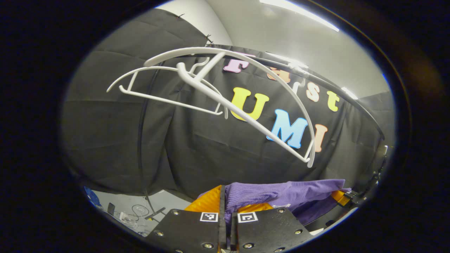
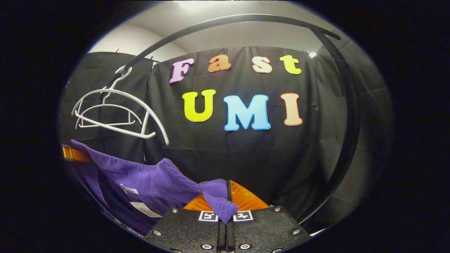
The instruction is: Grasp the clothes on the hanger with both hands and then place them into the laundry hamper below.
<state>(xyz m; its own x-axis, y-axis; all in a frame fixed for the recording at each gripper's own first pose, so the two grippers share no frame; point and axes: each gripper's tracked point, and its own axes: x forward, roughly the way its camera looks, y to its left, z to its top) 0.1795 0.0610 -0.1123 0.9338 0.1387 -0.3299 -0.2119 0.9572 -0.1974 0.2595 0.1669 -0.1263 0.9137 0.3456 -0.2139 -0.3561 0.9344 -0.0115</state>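
The purple ribbed knit garment [image 1: 281,195] [image 2: 147,177] hangs stretched between the two grippers, a white tag showing on its inner side. The left gripper [image 1: 227,207] is clenched on one edge of it; the right gripper [image 2: 226,202] pinches another fold. Above both, white hangers [image 1: 225,98] [image 2: 116,116] hang bare on a black rail [image 2: 246,17].

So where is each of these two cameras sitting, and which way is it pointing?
Left gripper view: rides the left gripper, looking forward and upward at the white hangers on the rail; its own jaws pinch the purple garment.
Right gripper view: rides the right gripper, facing the booth wall; its jaws also pinch the purple garment.
Shared: the garment stretched between both grippers, the hangers, the black rail.
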